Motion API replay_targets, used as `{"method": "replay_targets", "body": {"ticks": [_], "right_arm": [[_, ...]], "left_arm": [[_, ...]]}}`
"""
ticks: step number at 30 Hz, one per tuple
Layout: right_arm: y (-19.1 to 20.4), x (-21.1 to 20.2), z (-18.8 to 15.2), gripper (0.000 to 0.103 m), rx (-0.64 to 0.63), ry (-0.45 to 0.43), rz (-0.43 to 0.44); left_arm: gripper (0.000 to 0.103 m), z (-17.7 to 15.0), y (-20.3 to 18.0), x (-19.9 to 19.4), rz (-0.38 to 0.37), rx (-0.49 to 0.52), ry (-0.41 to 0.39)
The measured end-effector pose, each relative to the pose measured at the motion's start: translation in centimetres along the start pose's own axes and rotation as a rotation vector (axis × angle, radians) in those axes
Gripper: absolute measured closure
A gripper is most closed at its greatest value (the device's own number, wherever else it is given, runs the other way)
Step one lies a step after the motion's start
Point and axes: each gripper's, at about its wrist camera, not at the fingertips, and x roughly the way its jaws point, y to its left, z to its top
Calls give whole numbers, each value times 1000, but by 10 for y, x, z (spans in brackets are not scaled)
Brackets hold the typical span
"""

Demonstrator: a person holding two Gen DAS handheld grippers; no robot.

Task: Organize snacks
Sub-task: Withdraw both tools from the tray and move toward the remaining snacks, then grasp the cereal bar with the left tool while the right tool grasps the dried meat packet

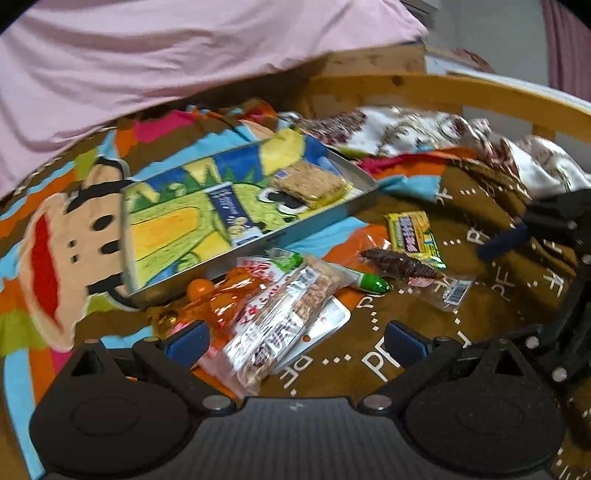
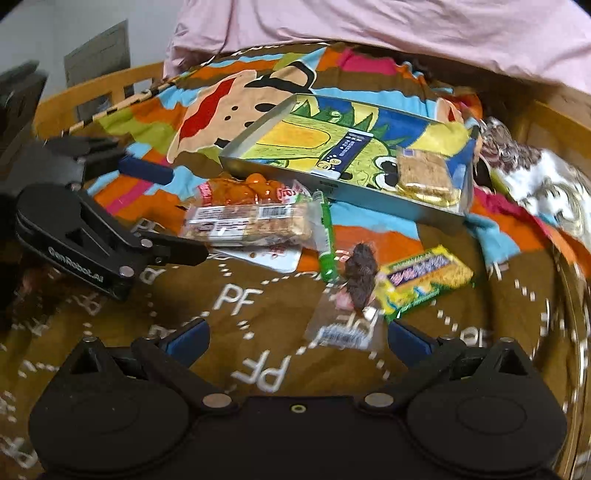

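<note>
A metal tin [image 1: 325, 218] [image 2: 388, 205] with a cartoon dinosaur lining lies on a colourful blanket. It holds a blue packet [image 1: 232, 214] [image 2: 345, 153] and a cracker pack [image 1: 310, 182] [image 2: 424, 171]. In front lies a pile: an orange snack bag [image 1: 218, 295] [image 2: 240, 188], a granola bar [image 1: 284, 314] [image 2: 251, 221], a green stick pack [image 1: 369, 282] [image 2: 327, 243]. A brown snack in clear wrap [image 1: 406, 264] [image 2: 360, 277] and a yellow-green pack [image 1: 415, 232] [image 2: 424, 277] lie to the right. My left gripper [image 1: 295, 341] [image 2: 166, 206] is open over the pile. My right gripper [image 2: 297, 341] is open in front of the brown snack.
A pink sheet [image 1: 147, 55] [image 2: 406, 26] covers the far side. A wooden rail [image 1: 461, 88] [image 2: 92, 88] curves round the bed. A patterned white cloth [image 1: 443, 136] [image 2: 546, 177] is bunched beside the tin. A silver flat pack [image 1: 325, 325] lies under the pile.
</note>
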Motion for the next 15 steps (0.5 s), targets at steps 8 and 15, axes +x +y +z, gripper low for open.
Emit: {"method": "replay_targets", "body": {"ticks": [8, 15], "right_arm": [[-33, 34, 4, 13, 137, 30, -40], [-34, 48, 0, 20, 172, 44, -32]], "left_arm": [[11, 14, 17, 45, -153, 61, 85], [31, 20, 28, 66, -197, 60, 140]]}}
